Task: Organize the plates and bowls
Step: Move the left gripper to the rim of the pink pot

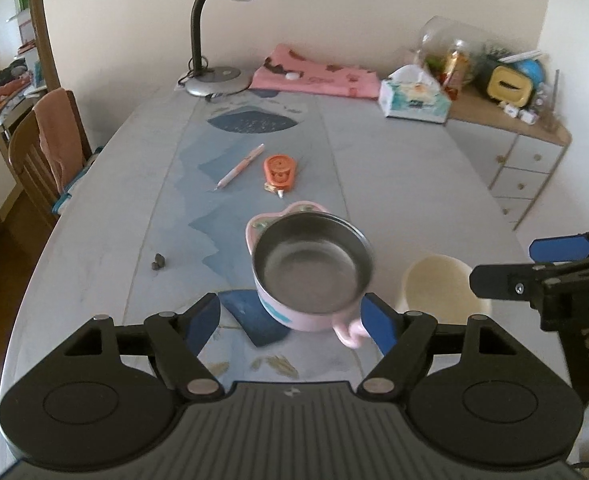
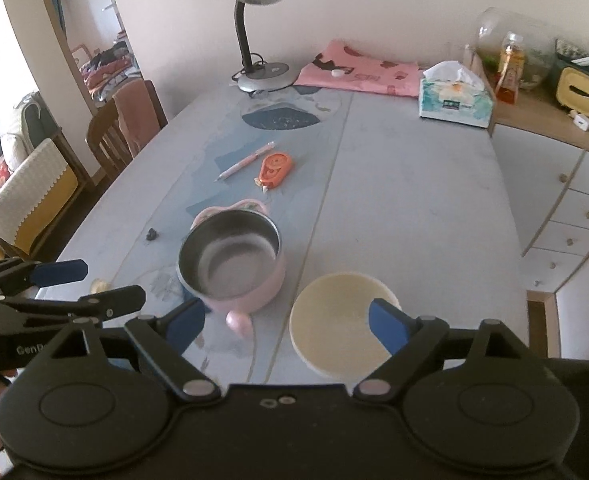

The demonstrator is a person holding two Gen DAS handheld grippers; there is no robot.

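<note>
Two bowls (image 2: 230, 260) (image 2: 342, 328) sit on a grey table (image 2: 414, 220).

Pink bowl (image 1: 312, 276): pink outside with ear-like handles, grey metal inside, empty, upright on table. In left wrist view it sits at centre, a bit below the middle; in right wrist view (image 2: 232, 264) it is left of centre. One handle points toward bottom of frame.

Cream bowl (image 2: 344, 324): plain, pale cream, empty, upright. In right wrist view at lower centre-right, near the pink bowl but not touching; in left wrist view (image 1: 438, 280) at right of middle.
</note>
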